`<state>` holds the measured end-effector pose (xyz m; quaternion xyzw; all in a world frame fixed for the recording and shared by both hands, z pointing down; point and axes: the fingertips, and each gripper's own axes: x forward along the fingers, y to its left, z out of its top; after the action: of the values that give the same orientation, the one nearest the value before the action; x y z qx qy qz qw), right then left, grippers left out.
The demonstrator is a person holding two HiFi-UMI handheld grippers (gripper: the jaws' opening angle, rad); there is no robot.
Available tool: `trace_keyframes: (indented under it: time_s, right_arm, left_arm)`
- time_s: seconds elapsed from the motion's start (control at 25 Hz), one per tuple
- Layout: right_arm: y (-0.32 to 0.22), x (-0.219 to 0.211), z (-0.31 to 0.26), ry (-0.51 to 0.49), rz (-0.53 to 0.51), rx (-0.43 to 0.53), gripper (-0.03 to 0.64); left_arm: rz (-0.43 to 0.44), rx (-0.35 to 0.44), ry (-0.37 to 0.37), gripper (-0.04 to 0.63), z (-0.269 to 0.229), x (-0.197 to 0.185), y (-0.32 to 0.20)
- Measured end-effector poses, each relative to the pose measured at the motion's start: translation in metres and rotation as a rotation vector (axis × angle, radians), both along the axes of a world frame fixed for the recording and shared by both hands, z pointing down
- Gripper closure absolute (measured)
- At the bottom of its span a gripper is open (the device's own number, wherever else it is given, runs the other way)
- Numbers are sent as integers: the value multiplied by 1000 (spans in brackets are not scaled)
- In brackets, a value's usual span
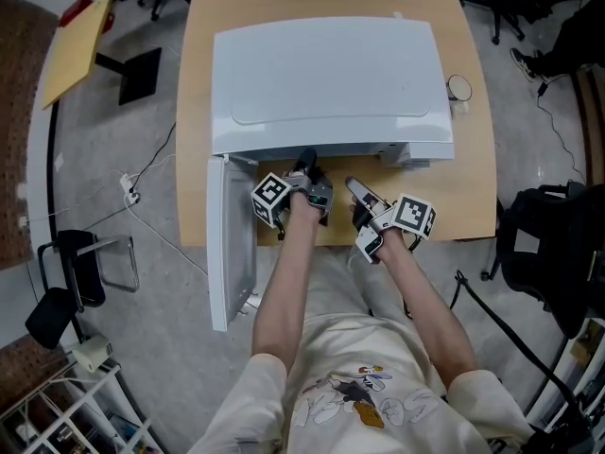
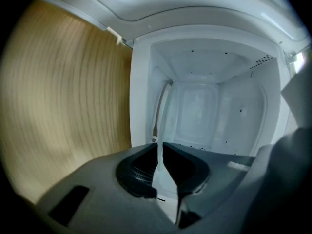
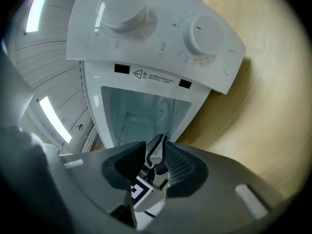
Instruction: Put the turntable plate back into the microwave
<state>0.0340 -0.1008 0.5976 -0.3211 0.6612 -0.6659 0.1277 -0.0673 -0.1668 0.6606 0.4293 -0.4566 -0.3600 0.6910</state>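
Observation:
The white microwave (image 1: 326, 78) stands on the wooden table (image 1: 473, 159) with its door (image 1: 232, 239) swung open at the left. My left gripper (image 1: 305, 162) reaches into the opening. In the left gripper view my left gripper (image 2: 163, 172) is shut on the rim of the clear glass turntable plate (image 2: 161, 126), seen edge-on as a thin pale strip running into the white cavity (image 2: 214, 111). From the head view the plate is hidden under the microwave's top. My right gripper (image 1: 357, 192) hangs just in front of the opening, open and holding nothing (image 3: 153, 167); past its jaws shows the left gripper's marker cube (image 3: 139, 189).
The control panel with two knobs (image 3: 146, 28) sits at the microwave's right end. A small round object (image 1: 458, 87) lies on the table right of the microwave. The open door overhangs the table's front edge. Chairs, cables and a black bag (image 1: 553, 253) surround the table on the floor.

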Motion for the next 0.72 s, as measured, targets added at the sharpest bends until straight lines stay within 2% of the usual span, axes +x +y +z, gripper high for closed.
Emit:
trace_keyframes:
  time_s: [0.2, 0.44, 0.6, 0.72]
  right_arm:
    - [0, -5, -2, -5, -8, 1, 485]
    - [2, -5, -2, -2, -15, -2, 485]
    - [7, -1, 2, 2, -16, -10, 485]
    - [14, 1, 5, 6, -9, -21, 485]
  left_arm:
    - [-40, -39, 51, 510, -1, -1, -1]
    - [-48, -65, 40, 469, -3, -4, 3]
    - [-44, -50, 2, 469, -6, -8, 7]
    - [-38, -41, -7, 502, -6, -11, 4]
